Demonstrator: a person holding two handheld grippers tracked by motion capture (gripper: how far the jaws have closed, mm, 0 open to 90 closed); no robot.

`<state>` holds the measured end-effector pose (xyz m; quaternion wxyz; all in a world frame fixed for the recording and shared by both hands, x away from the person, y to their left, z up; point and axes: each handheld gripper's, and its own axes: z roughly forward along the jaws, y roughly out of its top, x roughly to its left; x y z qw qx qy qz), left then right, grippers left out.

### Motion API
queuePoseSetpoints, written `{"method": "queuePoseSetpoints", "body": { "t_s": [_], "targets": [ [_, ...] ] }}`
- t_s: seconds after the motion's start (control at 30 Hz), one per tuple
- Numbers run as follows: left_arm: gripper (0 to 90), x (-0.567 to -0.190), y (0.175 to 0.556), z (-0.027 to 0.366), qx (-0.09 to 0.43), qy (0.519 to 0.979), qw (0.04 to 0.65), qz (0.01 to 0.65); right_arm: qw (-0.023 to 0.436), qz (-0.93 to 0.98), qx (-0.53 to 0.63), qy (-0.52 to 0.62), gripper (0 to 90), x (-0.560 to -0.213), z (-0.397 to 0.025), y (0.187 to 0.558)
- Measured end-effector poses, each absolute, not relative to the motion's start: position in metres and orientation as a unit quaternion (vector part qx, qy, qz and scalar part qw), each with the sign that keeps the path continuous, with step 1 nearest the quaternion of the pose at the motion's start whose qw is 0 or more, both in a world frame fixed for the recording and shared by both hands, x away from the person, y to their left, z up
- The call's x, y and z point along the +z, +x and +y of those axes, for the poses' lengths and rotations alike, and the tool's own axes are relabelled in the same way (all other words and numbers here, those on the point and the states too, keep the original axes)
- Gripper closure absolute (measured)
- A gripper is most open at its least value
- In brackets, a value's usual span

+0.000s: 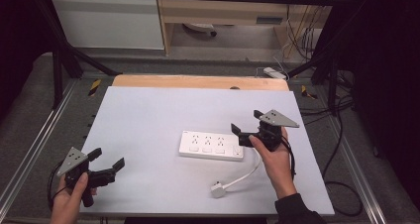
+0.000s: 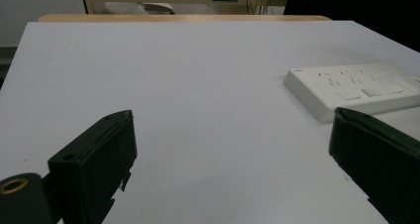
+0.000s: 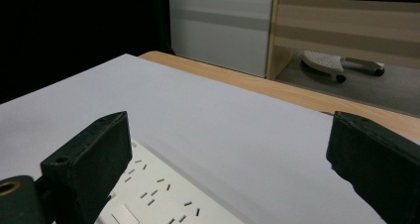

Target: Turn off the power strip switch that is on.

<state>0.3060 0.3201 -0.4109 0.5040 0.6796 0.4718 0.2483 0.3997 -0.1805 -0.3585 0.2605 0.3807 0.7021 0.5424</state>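
A white power strip [image 1: 210, 144] lies flat on the white table [image 1: 158, 110], right of centre. Its white cable [image 1: 245, 177] curves from the right end toward the near edge and ends in a white plug [image 1: 218, 189]. My right gripper [image 1: 246, 122] hovers open just above the strip's right end, held by a hand. My left gripper [image 1: 108, 157] sits open near the table's front left corner, well apart from the strip. The left gripper view has the strip [image 2: 356, 87] ahead to the right of the open gripper [image 2: 232, 117]. The right gripper view looks down past the open gripper [image 3: 229, 117] onto the strip's sockets [image 3: 158, 196].
A wooden strip [image 1: 198, 81] runs along the table's far edge. Black frame bars [image 1: 59, 60] stand at the left and right. Cables [image 1: 341, 149] trail over the floor on the right, and a white adapter [image 1: 275, 73] lies behind the table.
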Motion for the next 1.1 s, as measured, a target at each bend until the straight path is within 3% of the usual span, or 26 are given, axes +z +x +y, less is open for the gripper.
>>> {"method": "queuePoseSetpoints", "body": {
  "t_s": [0.9, 1.1],
  "targets": [
    [4.4, -0.411, 0.306, 0.319, 0.246, 0.68, 0.504, 0.471, 0.231, 0.72, 0.532, 0.382, 9.7, -0.374, -0.147, 0.399],
    [4.4, -0.411, 0.306, 0.319, 0.246, 0.681, 0.504, 0.471, 0.227, 0.722, 0.532, 0.379, 15.0, -0.377, -0.141, 0.398]
  ]
}}
